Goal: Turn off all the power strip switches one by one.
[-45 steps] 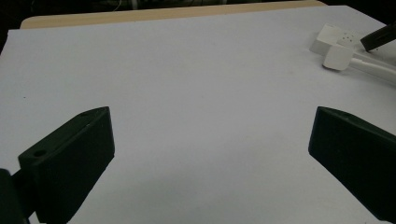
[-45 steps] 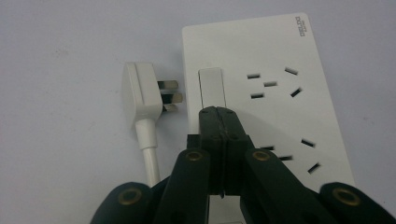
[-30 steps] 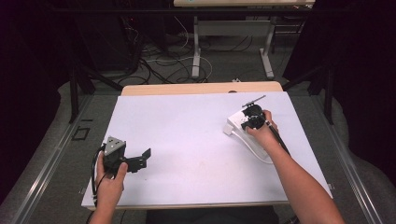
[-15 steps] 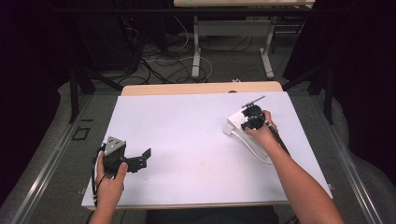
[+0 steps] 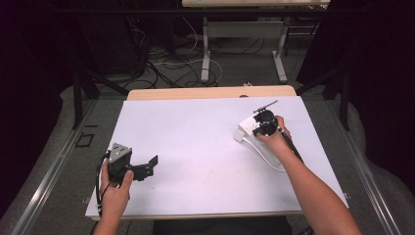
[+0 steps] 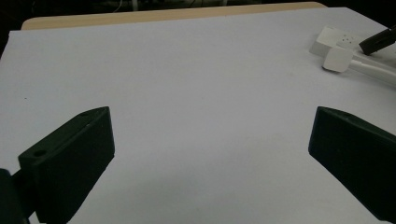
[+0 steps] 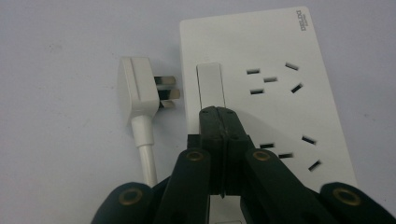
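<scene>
The right gripper [image 7: 218,112] is sitting with its jaws pressed fully together and nothing caught between them, its joined tips resting at the near end of the rocker switch [image 7: 210,86] on the white power strip [image 7: 261,93]. Closing the jaws is turning them into a single blunt point, which suits pressing a narrow switch better than two spread pads would, so the work in hand is likely toggling the strip. The strip is lying flat on the white table [image 5: 195,137] directly under and ahead of these tips, its socket holes off to their right. Just to their left, the white plug [image 7: 137,91] is lying unplugged, its prongs pointing at the strip's edge and nearly touching it, its cord [image 7: 147,149] trailing back beside the gripper.

The left gripper [image 5: 142,169] is resting well apart from all this, jaws standing wide and holding nothing; in its own view bare table is lying between them, and the strip [image 6: 334,39] and plug [image 6: 338,58] are sitting far ahead to its right. It is probably parked out of the way while the one-handed press is being made
</scene>
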